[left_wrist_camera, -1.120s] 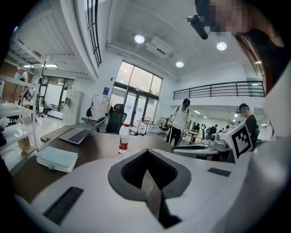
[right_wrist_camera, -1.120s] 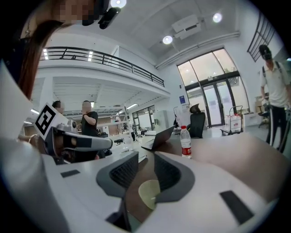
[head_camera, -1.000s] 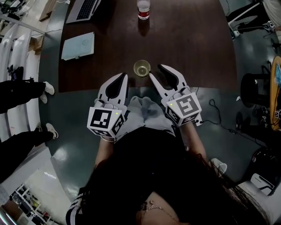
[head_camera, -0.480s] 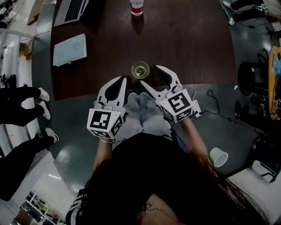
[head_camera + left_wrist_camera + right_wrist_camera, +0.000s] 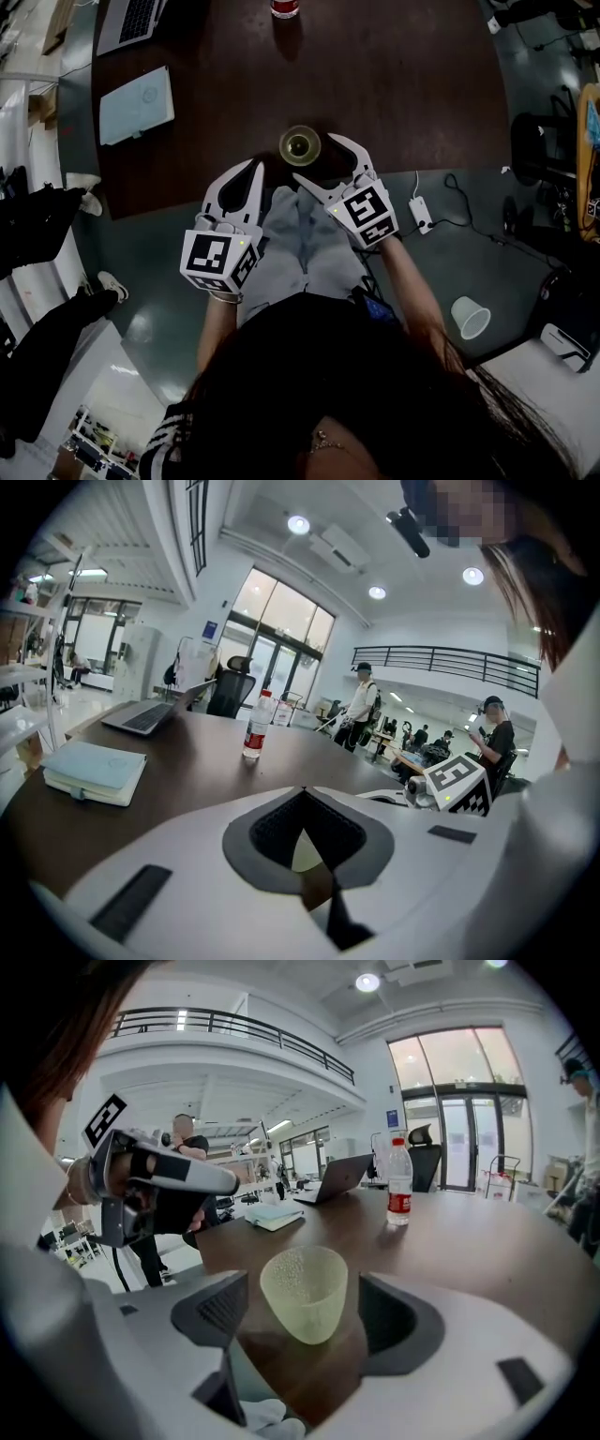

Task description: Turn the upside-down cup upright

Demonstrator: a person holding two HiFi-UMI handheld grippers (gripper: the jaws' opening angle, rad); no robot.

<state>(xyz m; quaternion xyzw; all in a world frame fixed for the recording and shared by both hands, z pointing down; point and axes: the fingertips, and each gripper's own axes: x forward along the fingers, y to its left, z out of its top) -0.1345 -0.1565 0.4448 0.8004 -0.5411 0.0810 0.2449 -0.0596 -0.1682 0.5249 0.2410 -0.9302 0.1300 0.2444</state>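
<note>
Since the right claw has just been opening and its jaws now stand wide apart, we judge the step in hand to be the let-go, and the thing to get right is leaving without a knock. Nearest to us, the dark pads sit on either side of the cup with a gap showing on both, so nothing presses on it. The cup stands between the jaws, rim up and narrow base down on the bench, close to the near edge. We would keep the jaws spread and draw the claw straight back along its own line. No sideways swing and no lift of the tips, because a light cup so near the edge would likely tip or slide at a slight touch. Off to the right claw's left, the left claw is closed on nothing and should stay out of the way. Far beyond the cup stands a bottle, well clear of any retreat.
</note>
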